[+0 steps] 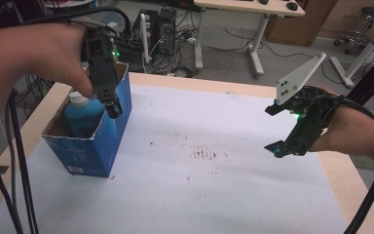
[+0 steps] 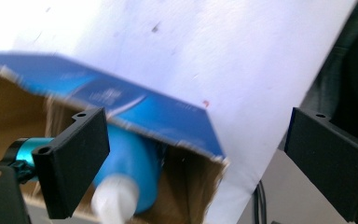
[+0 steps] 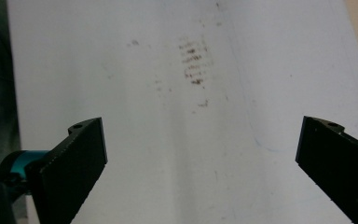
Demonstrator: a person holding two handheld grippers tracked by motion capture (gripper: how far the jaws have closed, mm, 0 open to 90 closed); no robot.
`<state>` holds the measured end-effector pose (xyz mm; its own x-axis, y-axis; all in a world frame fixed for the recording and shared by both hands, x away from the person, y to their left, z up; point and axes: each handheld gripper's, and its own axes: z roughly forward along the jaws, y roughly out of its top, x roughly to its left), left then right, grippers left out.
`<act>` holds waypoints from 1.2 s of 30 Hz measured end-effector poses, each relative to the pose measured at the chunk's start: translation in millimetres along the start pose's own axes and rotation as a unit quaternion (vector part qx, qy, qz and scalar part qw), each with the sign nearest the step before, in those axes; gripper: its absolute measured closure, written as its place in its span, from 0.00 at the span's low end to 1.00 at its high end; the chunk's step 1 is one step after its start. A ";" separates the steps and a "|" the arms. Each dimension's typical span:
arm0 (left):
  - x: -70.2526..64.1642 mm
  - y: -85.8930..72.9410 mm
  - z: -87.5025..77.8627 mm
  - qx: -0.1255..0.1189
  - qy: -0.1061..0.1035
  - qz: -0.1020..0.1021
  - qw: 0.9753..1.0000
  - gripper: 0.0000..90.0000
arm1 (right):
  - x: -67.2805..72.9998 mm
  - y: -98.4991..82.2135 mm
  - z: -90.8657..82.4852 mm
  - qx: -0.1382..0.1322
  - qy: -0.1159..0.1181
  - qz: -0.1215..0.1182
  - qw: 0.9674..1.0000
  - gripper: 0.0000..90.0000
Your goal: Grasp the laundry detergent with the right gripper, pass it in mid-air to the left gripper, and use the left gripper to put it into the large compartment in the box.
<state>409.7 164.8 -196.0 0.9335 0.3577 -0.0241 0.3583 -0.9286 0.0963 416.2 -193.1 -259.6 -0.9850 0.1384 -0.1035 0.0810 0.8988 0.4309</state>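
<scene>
Left tongs (image 1: 112, 108) splayed, angled down over blue box (image 1: 97, 146).

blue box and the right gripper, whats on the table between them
In the high view, nothing stands between the blue box and the right gripper: just white table cover with a reddish-brown smudge.

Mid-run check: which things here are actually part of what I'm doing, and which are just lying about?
In play, most likely:
- blue bottle with white cap, standing in the box
- blue cardboard box, top open
- left gripper, jaws open over the box rim
- right gripper, open, hovering above the white sheet

Just lying about:
- brown stain on the sheet
- desks, stool and computers behind the table
</scene>
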 end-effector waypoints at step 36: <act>-13.1 45.7 12.1 0.023 -0.002 0.075 0.997 0.02 | -33.4 -2.6 31.2 0.091 0.013 0.003 0.996 0.01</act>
<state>414.0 116.4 -203.2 0.9768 0.2136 -0.0166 0.2142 -0.9753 0.0535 453.6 -187.1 -285.2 -0.9878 0.1351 -0.0771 0.1107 0.9587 0.2620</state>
